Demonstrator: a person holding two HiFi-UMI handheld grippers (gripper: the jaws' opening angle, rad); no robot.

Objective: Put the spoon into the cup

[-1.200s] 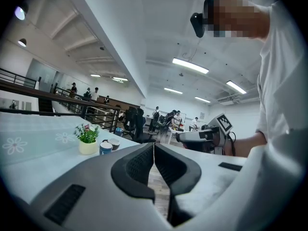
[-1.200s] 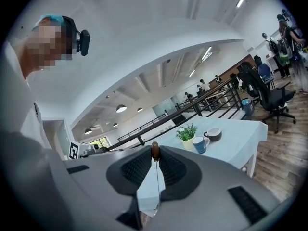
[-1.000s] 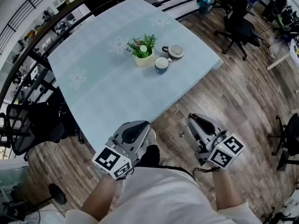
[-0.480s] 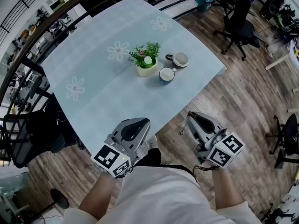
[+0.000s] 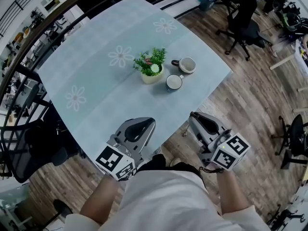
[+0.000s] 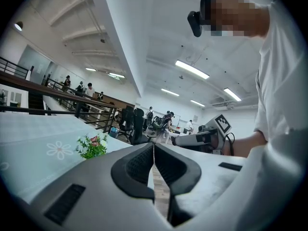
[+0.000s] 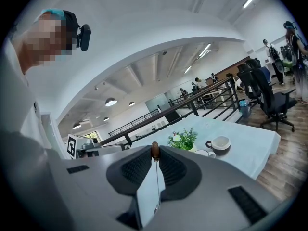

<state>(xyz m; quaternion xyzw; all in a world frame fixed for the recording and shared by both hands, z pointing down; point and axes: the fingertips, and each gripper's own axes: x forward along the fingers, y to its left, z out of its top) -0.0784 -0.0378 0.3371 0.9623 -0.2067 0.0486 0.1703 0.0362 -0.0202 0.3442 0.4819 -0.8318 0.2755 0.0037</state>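
You are facing a table (image 5: pixel 106 95) draped in pale blue cloth with white flower prints. Grey-brown plank floor (image 5: pixel 250 100) is showing past its near and right edges. A black railing (image 7: pixel 197 98) is running along its far and left edges. Black office chairs (image 5: pixel 240 23) are standing beyond the far right corner. Strip lights (image 6: pixel 192 70) are glowing on a white ceiling.

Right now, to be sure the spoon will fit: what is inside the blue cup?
From above, the blue cup shows only a plain pale interior, no object in it. Whether that is liquid or bare bottom is too small to tell.
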